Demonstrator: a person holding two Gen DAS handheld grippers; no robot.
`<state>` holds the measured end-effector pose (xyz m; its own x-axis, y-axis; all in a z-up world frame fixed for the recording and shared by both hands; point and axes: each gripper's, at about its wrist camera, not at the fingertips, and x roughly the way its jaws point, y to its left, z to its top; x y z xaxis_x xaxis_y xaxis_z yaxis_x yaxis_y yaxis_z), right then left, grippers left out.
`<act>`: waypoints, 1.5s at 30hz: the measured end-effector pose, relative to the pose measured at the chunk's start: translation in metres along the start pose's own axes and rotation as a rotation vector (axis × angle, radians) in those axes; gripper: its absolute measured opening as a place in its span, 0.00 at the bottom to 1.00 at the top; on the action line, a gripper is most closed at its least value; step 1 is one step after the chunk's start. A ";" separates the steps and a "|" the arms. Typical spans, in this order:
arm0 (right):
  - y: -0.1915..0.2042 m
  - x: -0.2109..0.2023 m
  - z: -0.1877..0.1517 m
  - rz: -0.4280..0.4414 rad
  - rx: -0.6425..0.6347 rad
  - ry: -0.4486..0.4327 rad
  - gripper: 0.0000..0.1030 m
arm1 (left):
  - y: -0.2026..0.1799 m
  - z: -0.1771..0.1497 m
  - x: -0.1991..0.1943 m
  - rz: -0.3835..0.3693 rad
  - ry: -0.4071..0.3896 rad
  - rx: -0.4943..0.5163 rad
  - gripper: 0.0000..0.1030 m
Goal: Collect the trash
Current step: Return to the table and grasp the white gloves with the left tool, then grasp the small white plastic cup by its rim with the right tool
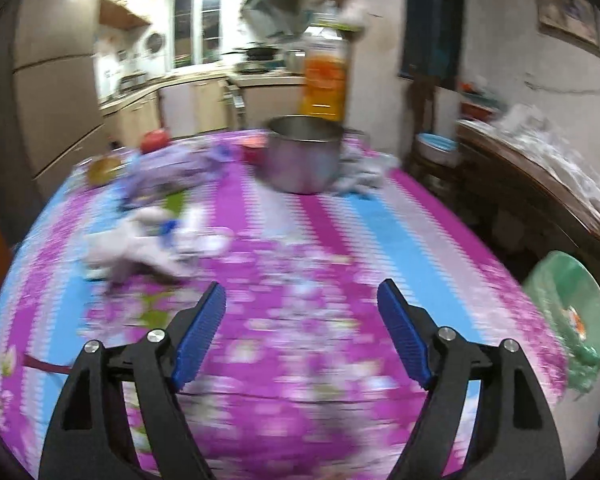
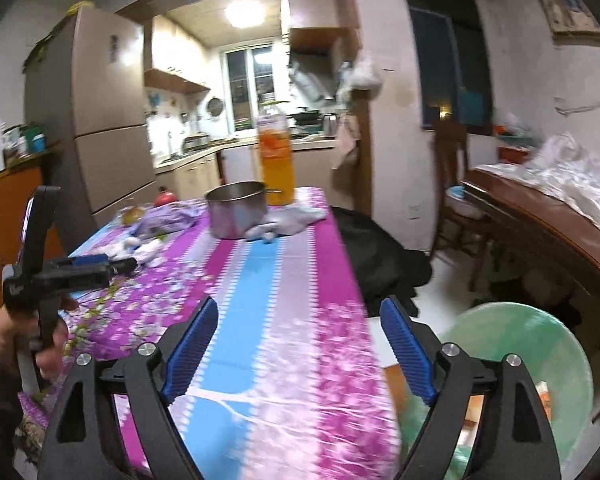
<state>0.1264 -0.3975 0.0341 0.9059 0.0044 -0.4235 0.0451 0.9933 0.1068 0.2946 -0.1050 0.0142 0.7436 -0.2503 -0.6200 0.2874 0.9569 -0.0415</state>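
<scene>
Table [image 2: 260, 264] with the floral cloth fills both views. Green bin [image 2: 512, 344] sits on the floor off the table's right edge, liner in it, something orange-white already inside.

On the table, far end: steel pot [image 2: 236, 214], juice bottle [image 2: 277, 160] right behind it, grey-white cloth [image 2: 288, 218] beside the pot's base. Neither pot nor bottle reads as trash.

Trash left: crumpled white tissues [image 1: 156, 240] on the left half of the table, a purple wrapper [image 1: 168, 176] beyond them, nearer the pot. Small round yellowish thing [image 1: 102, 168] and a red one [image 1: 155, 141] at the far-left edge; too blurred to tell what they are.

Left gripper [image 1: 302, 332]: jaws wide, nothing between the pads, over bare cloth, tissues ahead and to its left. Right gripper [image 2: 298, 346]: jaws wide, empty, straddling the table's right edge with the bin just beside its right finger. The left gripper also shows side-on in the right view, held by a hand [image 2: 4, 340].

Judgement: between picks, both empty, so this is a reach for the next piece. Next: left goes forward-left to the tissues, comes down over the pile, closes on a raised fold rather than the tablecloth, then carries right to the bin.
</scene>
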 end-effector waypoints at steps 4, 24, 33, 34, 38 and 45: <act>0.022 0.018 0.003 0.036 -0.016 0.025 0.82 | 0.082 0.012 0.001 0.089 -0.001 -0.130 0.77; 0.084 0.090 0.006 0.137 -0.073 0.107 0.82 | 0.159 0.024 0.081 0.155 0.171 -0.181 0.18; 0.127 0.119 0.019 0.241 -0.141 0.140 0.52 | 0.161 -0.005 0.010 0.142 0.038 -0.207 0.08; 0.135 0.129 0.024 0.277 -0.133 0.155 0.50 | 0.163 -0.007 0.003 0.140 0.027 -0.215 0.08; 0.163 0.166 0.035 0.346 -0.131 0.201 0.47 | 0.175 -0.025 -0.019 0.152 0.001 -0.249 0.08; 0.221 0.250 0.043 0.383 -0.219 0.312 0.52 | 0.195 -0.051 -0.012 0.163 0.052 -0.290 0.08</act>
<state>0.3809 -0.1821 -0.0094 0.6705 0.3719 -0.6420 -0.3831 0.9146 0.1297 0.3109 0.0925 -0.0259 0.7315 -0.0899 -0.6758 -0.0220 0.9876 -0.1551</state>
